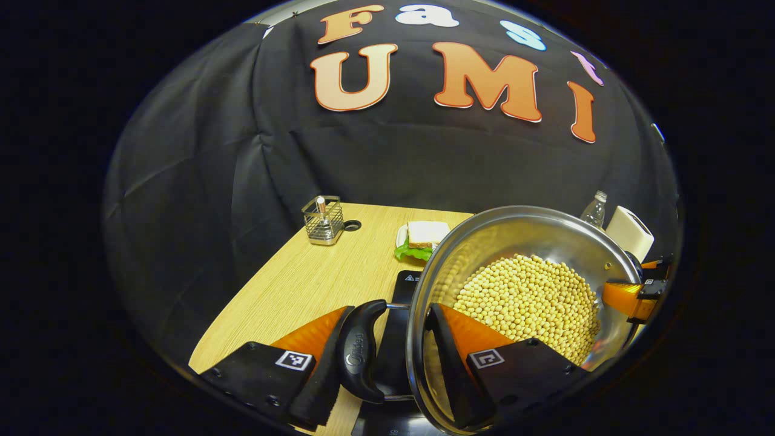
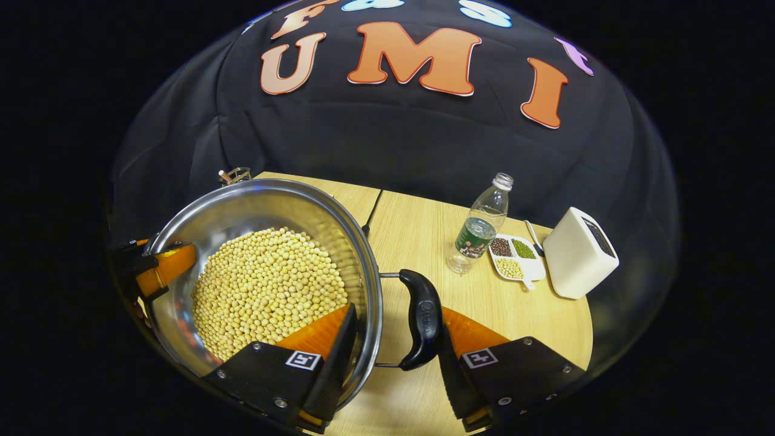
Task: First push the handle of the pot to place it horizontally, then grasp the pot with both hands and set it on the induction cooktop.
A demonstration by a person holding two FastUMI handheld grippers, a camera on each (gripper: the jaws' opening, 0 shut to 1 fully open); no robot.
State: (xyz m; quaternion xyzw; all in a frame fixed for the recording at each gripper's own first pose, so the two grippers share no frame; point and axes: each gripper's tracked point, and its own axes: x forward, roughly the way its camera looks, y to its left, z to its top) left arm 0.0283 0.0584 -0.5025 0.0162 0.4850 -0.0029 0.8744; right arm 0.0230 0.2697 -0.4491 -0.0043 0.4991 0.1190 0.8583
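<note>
A steel pot (image 1: pixel 514 233) half full of soybeans (image 1: pixel 527 297) hangs between my two grippers. My left gripper (image 1: pixel 390 310) is shut on the pot's left side: one finger lies outside the black side handle (image 1: pixel 360 351), the other against the inner wall. My right gripper (image 2: pixel 396 312) clamps the opposite black handle (image 2: pixel 424 318) and the wall of the pot (image 2: pixel 242 206) the same way. Each gripper shows at the pot's far rim in the other's view: the right gripper (image 1: pixel 633 297), the left gripper (image 2: pixel 160 266). The black induction cooktop (image 1: pixel 402 290) lies under the pot's left edge. Whether the pot rests on it I cannot tell.
On the wooden table (image 1: pixel 303 284) stand a wire holder (image 1: pixel 324 221) and a sandwich on a plate (image 1: pixel 424 236) at the back. A water bottle (image 2: pixel 481 227), a divided dish of beans (image 2: pixel 514 257) and a white box (image 2: pixel 578 251) stand to the pot's right.
</note>
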